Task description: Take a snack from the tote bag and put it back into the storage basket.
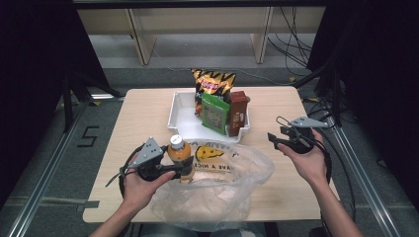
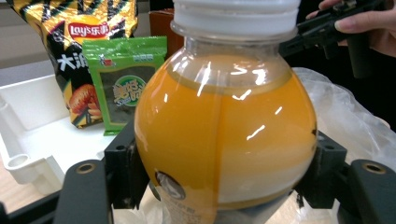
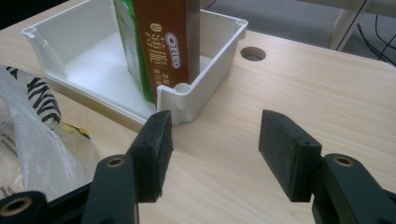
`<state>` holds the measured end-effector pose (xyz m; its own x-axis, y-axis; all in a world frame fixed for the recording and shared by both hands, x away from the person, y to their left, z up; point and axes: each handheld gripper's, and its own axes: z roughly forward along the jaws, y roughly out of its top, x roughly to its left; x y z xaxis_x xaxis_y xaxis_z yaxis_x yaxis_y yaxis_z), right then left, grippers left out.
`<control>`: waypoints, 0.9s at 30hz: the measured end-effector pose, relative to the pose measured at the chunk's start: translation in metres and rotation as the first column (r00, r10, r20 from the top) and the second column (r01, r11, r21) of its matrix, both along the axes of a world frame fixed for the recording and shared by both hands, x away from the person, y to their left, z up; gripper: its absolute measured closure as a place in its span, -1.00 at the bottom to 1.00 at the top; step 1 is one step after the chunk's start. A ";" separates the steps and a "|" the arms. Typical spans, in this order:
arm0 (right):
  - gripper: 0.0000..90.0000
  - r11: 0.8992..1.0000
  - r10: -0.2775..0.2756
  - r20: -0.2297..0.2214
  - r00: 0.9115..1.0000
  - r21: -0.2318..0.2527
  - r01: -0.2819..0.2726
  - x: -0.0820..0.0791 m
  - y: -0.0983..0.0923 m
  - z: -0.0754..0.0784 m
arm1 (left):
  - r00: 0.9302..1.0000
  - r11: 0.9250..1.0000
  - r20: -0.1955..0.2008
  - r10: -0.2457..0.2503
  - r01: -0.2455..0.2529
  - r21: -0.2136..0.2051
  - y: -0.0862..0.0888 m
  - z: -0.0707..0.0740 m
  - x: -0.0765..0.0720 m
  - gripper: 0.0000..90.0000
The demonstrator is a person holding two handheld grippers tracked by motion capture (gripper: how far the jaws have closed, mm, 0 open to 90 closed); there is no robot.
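Observation:
An orange-juice bottle (image 1: 179,153) with a white cap stands upright between the jaws of my left gripper (image 1: 184,168), just above the clear plastic bag (image 1: 217,190). In the left gripper view both pads press on the round body of the bottle (image 2: 224,135). A white bin (image 1: 180,111) at the table's middle holds a Lay's chip bag (image 1: 213,81), a green snack pack (image 1: 214,113) and a brown Oreo box (image 1: 237,111). My right gripper (image 1: 277,137) hovers open to the right of the bin, with bare table between its pads (image 3: 156,144).
The plastic bag, printed with a yellow smiley, lies crumpled at the table's front edge. A cable hole (image 3: 252,53) is in the tabletop beyond the white bin (image 3: 205,79). Cables trail on the floor at the far right.

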<state>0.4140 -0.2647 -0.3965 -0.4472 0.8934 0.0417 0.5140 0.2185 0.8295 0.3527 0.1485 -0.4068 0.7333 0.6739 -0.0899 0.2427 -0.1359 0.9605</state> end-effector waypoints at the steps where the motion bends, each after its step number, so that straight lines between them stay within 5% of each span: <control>1: 0.00 1.000 0.020 0.007 1.000 -0.012 -0.020 0.001 -0.002 0.000 | 1.000 1.000 0.004 -0.002 0.002 0.000 0.000 0.001 0.001 -0.31; 16: -0.01 1.000 -0.019 0.052 0.998 -0.002 0.019 -0.003 -0.006 -0.001 | 1.000 1.000 0.012 0.010 -0.009 -0.025 0.005 0.016 0.018 -0.31; 19: -0.01 0.999 -0.032 0.020 0.999 0.028 0.031 -0.006 -0.005 0.000 | 1.000 0.999 0.002 0.009 -0.009 -0.037 0.006 0.018 0.022 -0.31; 27: -0.01 1.000 -0.019 0.043 0.999 0.015 0.018 -0.006 -0.008 0.000 | 1.000 1.000 0.017 0.000 0.000 -0.027 0.002 0.020 0.028 -0.31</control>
<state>0.4080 -0.2729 -0.3970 -0.4324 0.9010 0.0355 0.4811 0.1972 0.8542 0.3808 0.1504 -0.3864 0.7349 0.6714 -0.0956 0.2264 -0.1100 0.9678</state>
